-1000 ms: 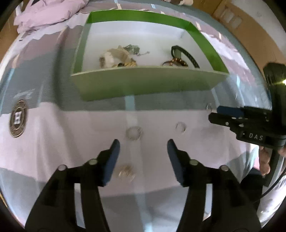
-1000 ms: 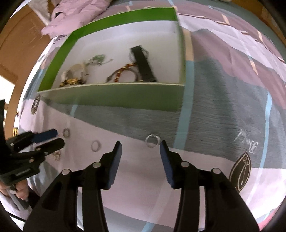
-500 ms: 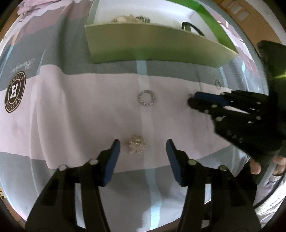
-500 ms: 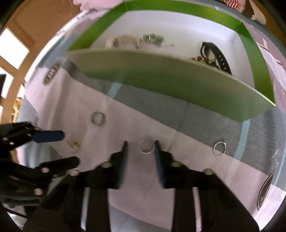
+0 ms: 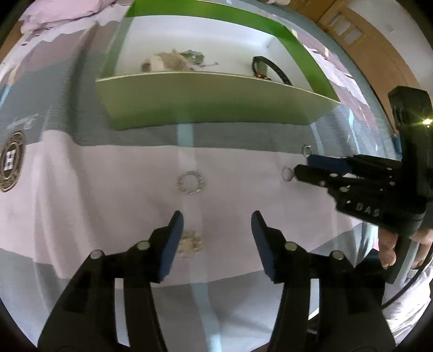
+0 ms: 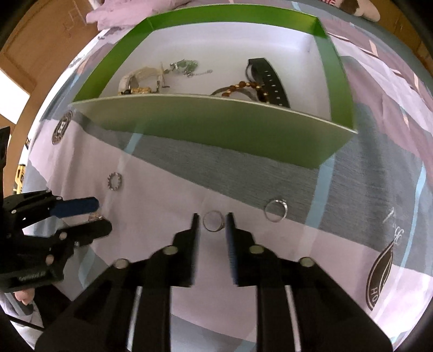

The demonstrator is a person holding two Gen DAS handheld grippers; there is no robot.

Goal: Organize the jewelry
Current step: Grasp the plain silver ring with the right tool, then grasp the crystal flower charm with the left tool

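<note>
A green box [image 5: 211, 100] [image 6: 216, 127] with a white inside stands on the bedspread and holds several pieces of jewelry. My left gripper [image 5: 216, 227] is open; a gold cluster piece [image 5: 190, 242] lies just beside its left finger. A beaded ring [image 5: 191, 182] [image 6: 114, 181] lies ahead of it. My right gripper [image 6: 212, 224] is narrowed around a plain silver ring [image 6: 213, 221] lying on the cloth, its fingers on either side. A second silver ring [image 6: 276, 210] lies to its right.
In the box lie a black strap [image 6: 266, 81], an amber bead string [image 6: 243, 88], a cream band [image 6: 140, 78] and a greenish chain [image 6: 186, 66]. Pink bedding [image 5: 54, 13] is bunched at the far left. The bedspread carries printed round crests [image 5: 10, 162].
The right gripper has moved left from the right-hand ring to the plain ring and narrowed its fingers around it. The left gripper has moved in over the gold cluster piece, still open.
</note>
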